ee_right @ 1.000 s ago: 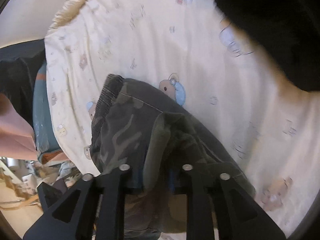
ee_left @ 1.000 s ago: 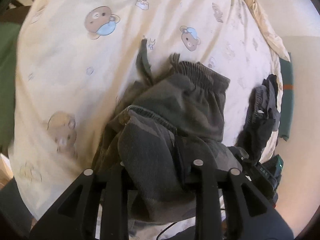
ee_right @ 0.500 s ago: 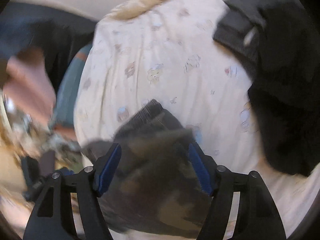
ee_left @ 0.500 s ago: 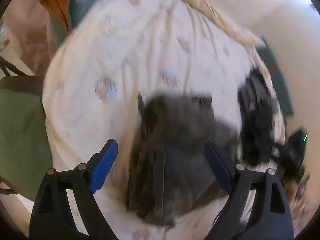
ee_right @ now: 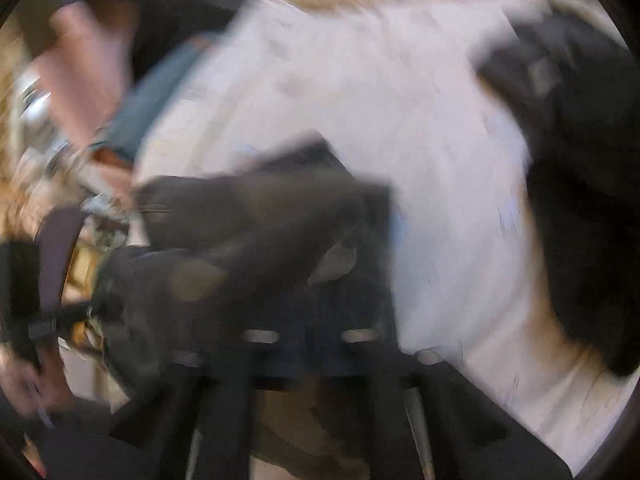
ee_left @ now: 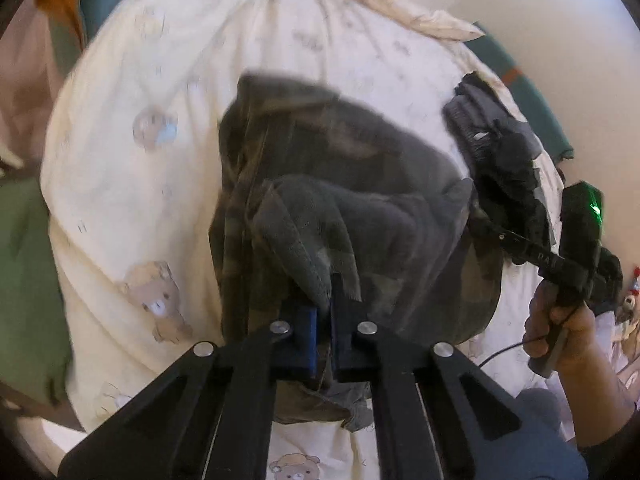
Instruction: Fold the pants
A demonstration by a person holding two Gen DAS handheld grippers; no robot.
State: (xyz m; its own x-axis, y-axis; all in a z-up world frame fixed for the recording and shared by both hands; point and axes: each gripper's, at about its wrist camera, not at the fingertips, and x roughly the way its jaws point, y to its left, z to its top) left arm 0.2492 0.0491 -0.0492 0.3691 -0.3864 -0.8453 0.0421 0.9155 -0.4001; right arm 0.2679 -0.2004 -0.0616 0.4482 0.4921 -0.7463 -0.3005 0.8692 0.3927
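Left wrist view shows the left gripper (ee_left: 325,312) with its two fingers drawn together on a fold of the camouflage pants (ee_left: 360,184), the blue pads pinching a grey-green edge of cloth between them. The pants lie bunched in a rumpled heap on the cream bedsheet (ee_left: 132,184), which is printed with small bears, and the clamped fold rises from the near side of the heap toward the camera. To the right of the pants, near the bed's edge, sits a second dark garment (ee_left: 500,148), touching or nearly touching the pants. Further right, the person's right hand (ee_left: 560,328) grips the handle of the right gripper's body (ee_left: 576,236), on which a green light glows. A green cushion (ee_left: 24,280) lies at the left edge of the frame, beside the sheet.

Right wrist view is heavily smeared by motion. The right gripper (ee_right: 310,320) sits low in the frame, with dark camouflage cloth (ee_right: 248,248) draped over and around its fingers; the fingers look close together with cloth at their tips, but through the blur I cannot tell for sure whether they are clamped on it. The pale sheet (ee_right: 440,184) fills the middle of that view, and a large black mass of fabric (ee_right: 580,160) lies at its right side. At the left edge, blurred, the person's left hand (ee_right: 24,380) is just visible.
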